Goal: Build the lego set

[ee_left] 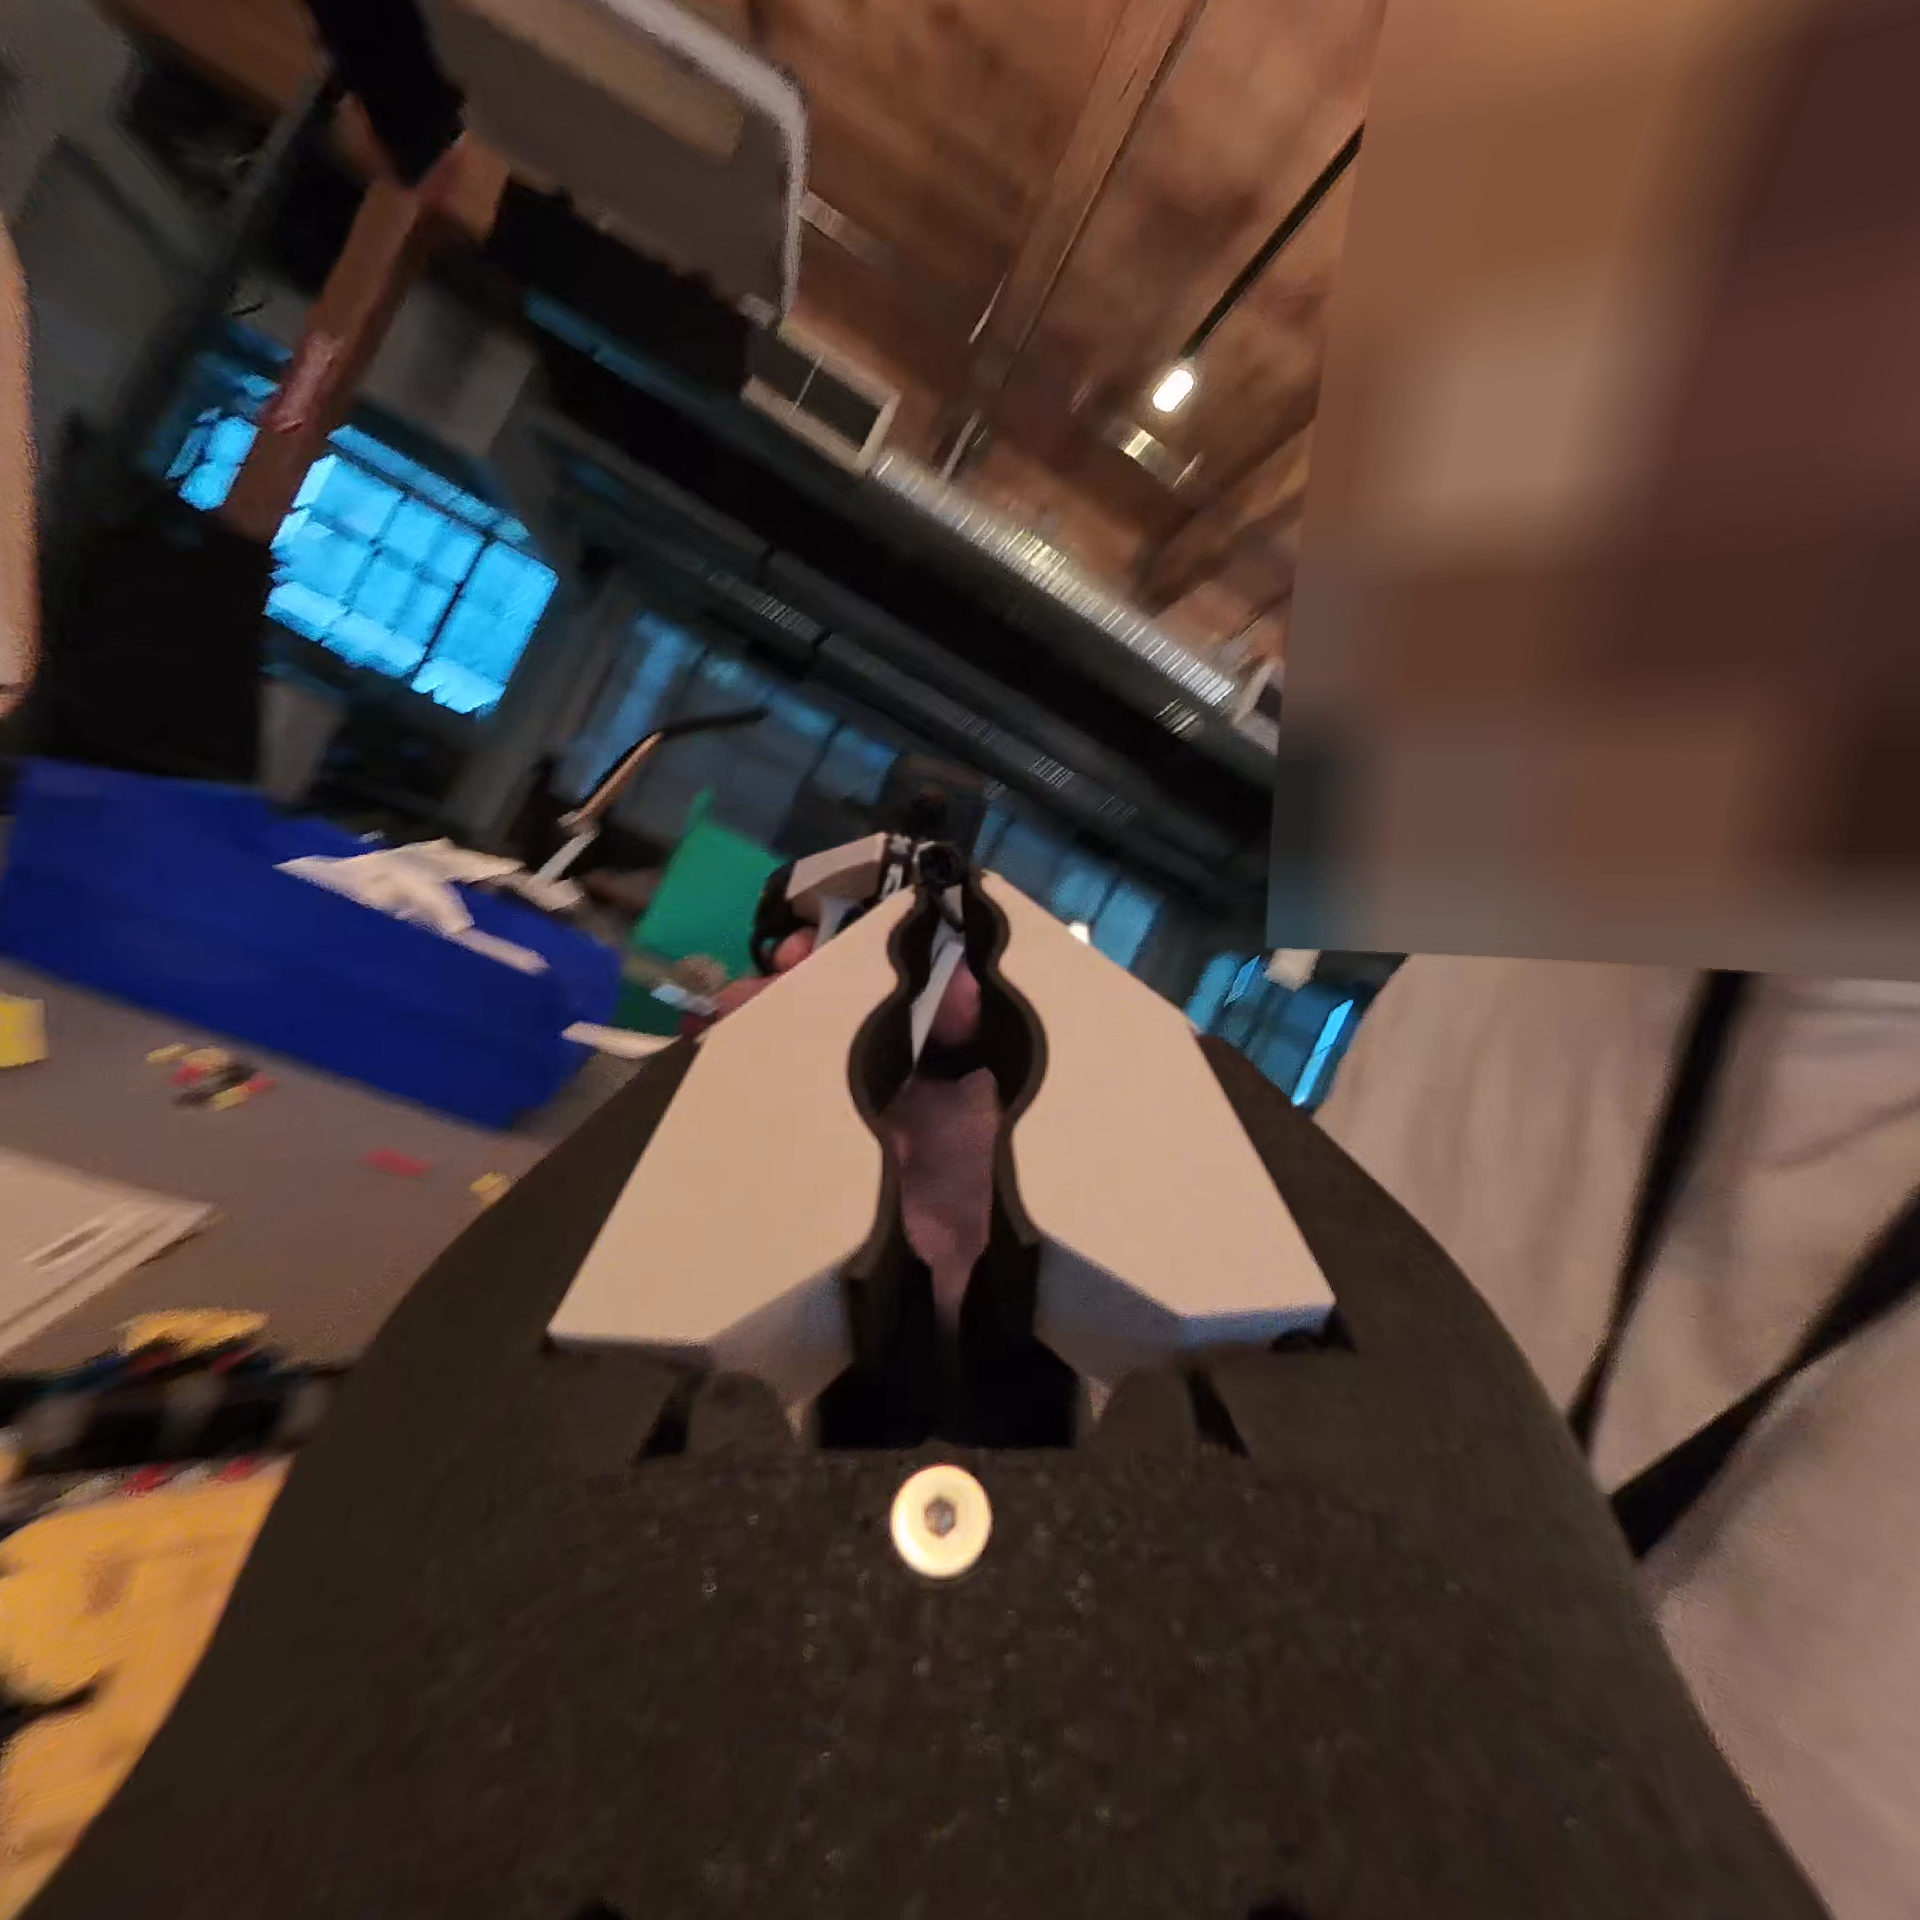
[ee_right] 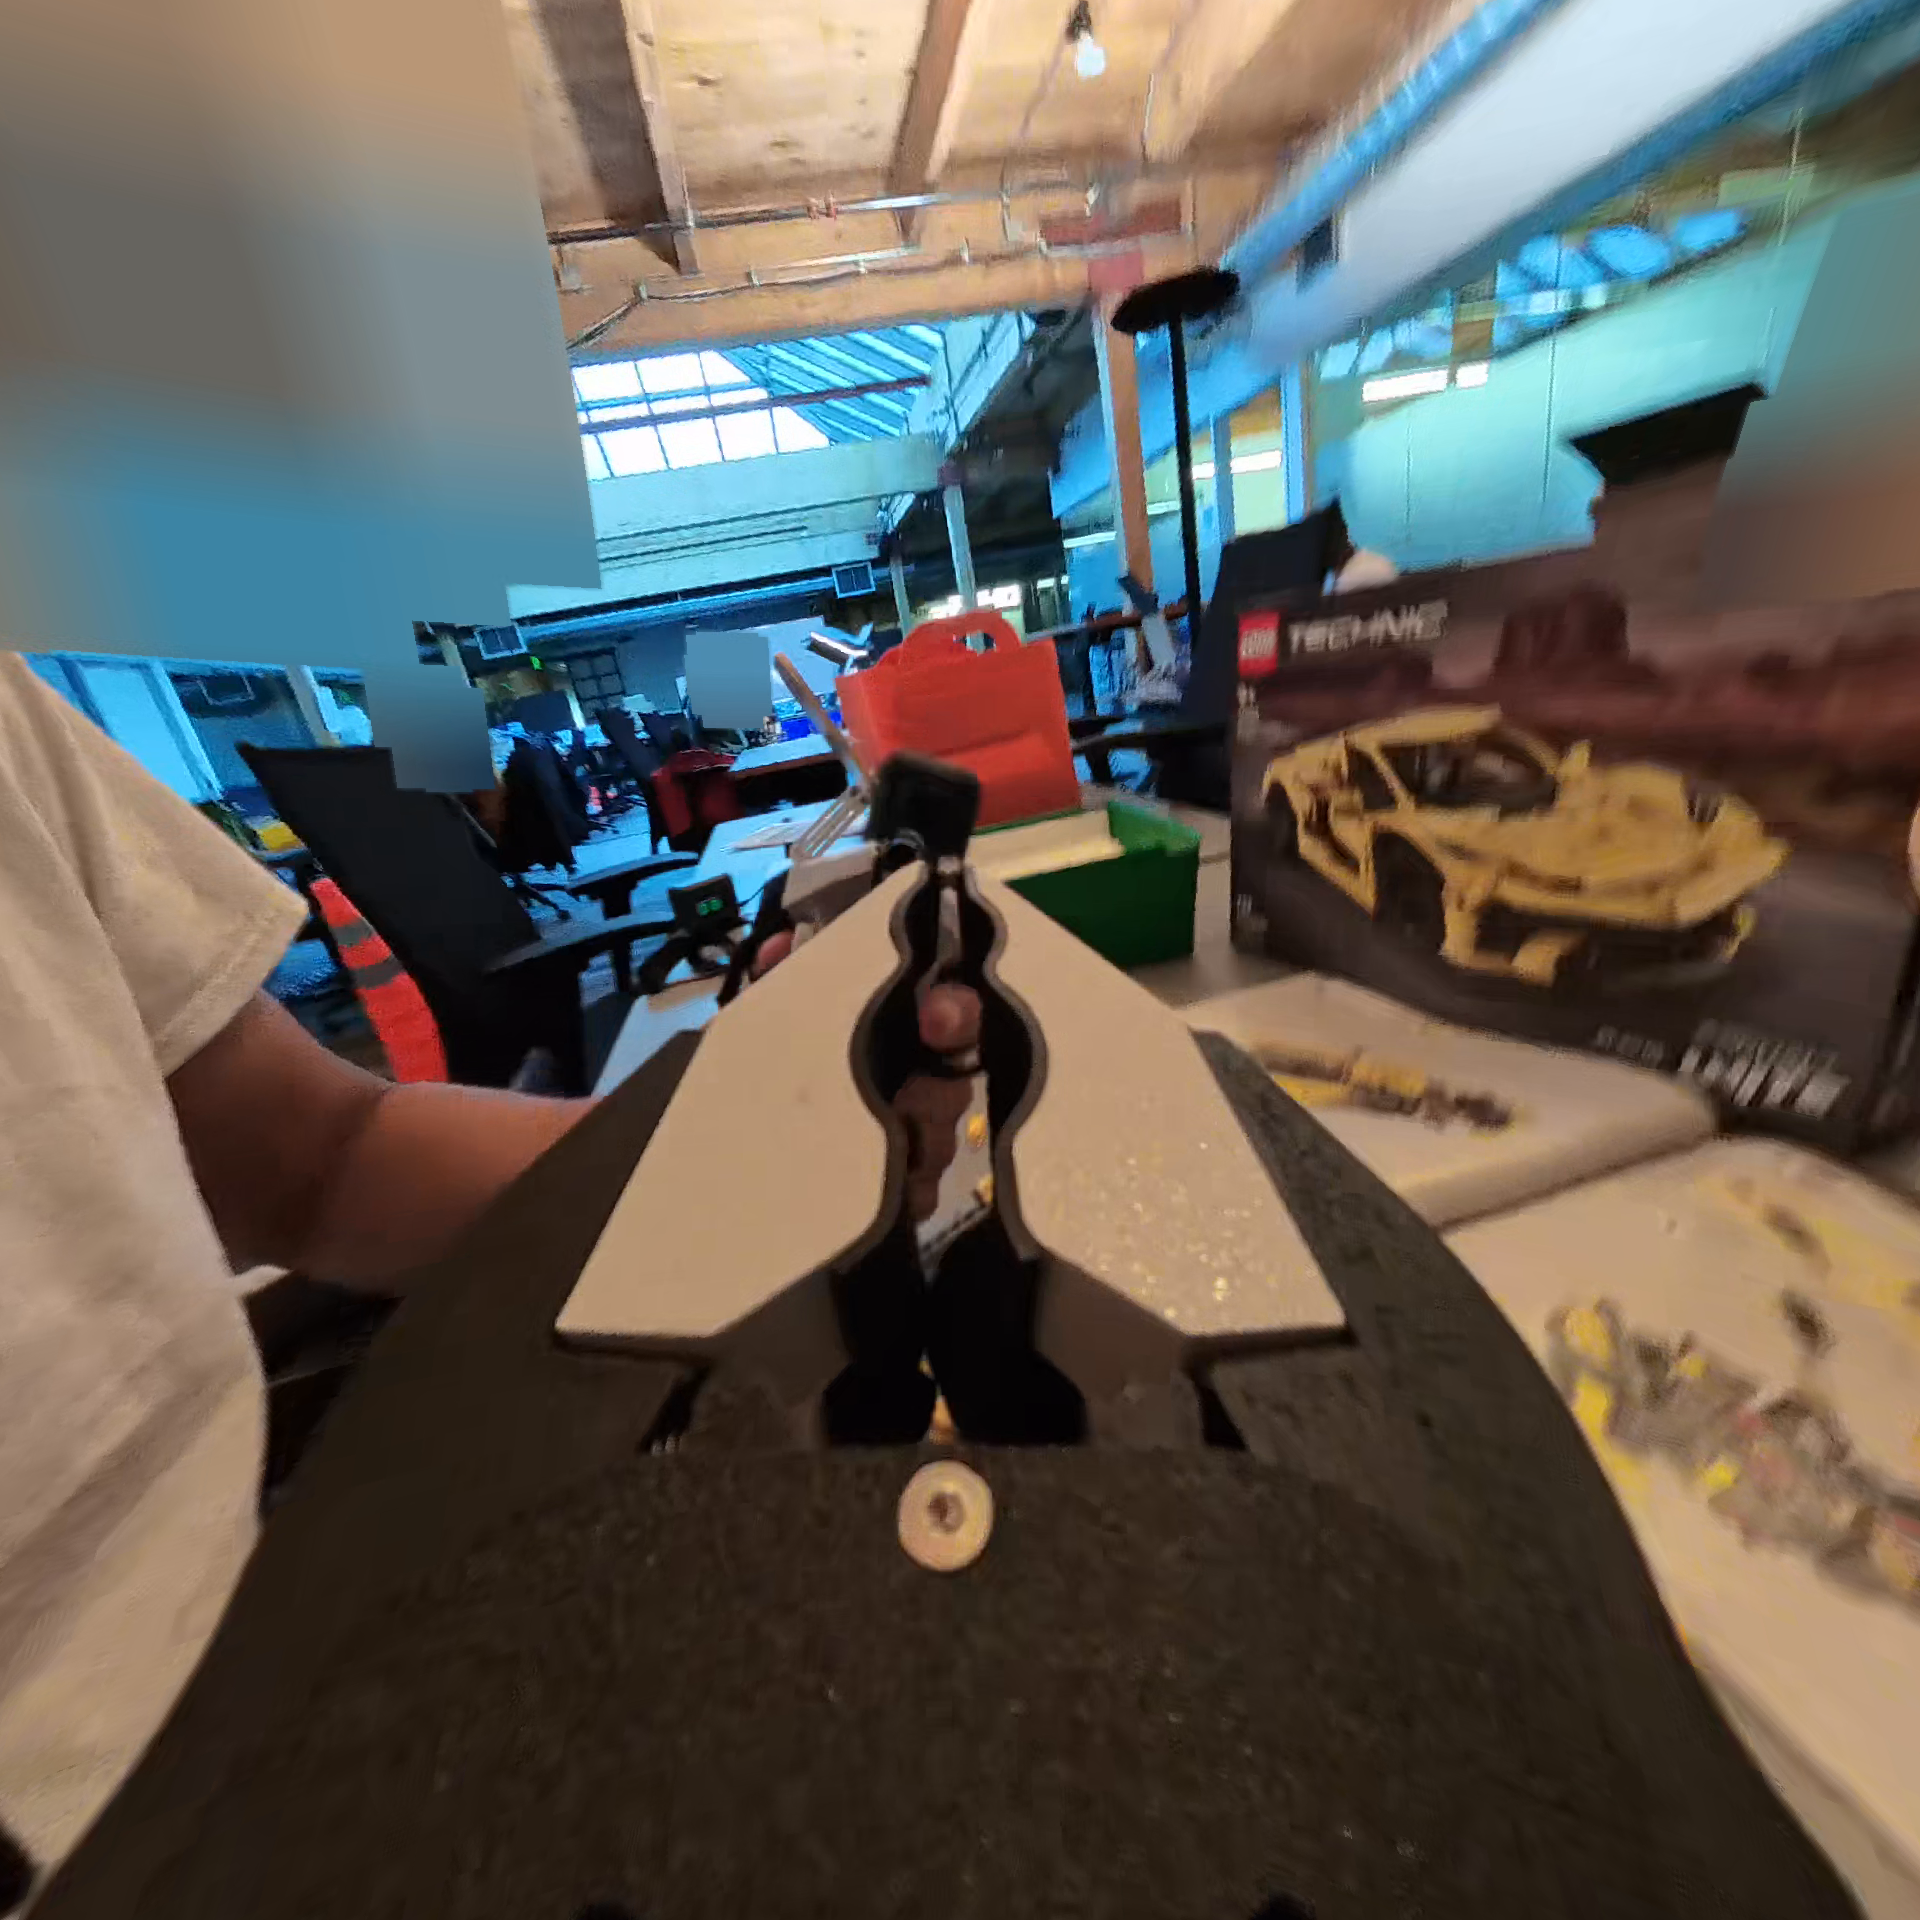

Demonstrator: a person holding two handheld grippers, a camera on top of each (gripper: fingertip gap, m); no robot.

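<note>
- Both views were tilted up toward the ceiling and both were blurred, so the grippers were raised off the table (ee_right: 1299, 977), facing each other.
- Set box (ee_right: 1569, 831) with the yellow car picture stood at the far right of the right wrist view. Instruction booklets (ee_right: 1455, 1101) lay in front of it, and a blurred pile of loose yellow and dark parts (ee_right: 1766, 1455) sat on a white sheet nearer the camera.
- In the left wrist view, more loose pieces (ee_left: 213, 1075) were scattered on the grey table near a blue bin (ee_left: 260, 935).
- Left gripper (ee_left: 940, 894): jaws nearly together at the tips, with a small dark part (ee_left: 940, 862) apparently between them. I couldn't tell what it was.
- Right gripper (ee_right: 940, 873): tips also drawn in close, with something small and dark (ee_right: 940, 862) at them. Grip not confirmable.
- Judgement: mid-air mating of two small parts. Best done by keeping the tips aligned, holding one side still, pushing straight along the axis, and easing off only after it seats.
</note>
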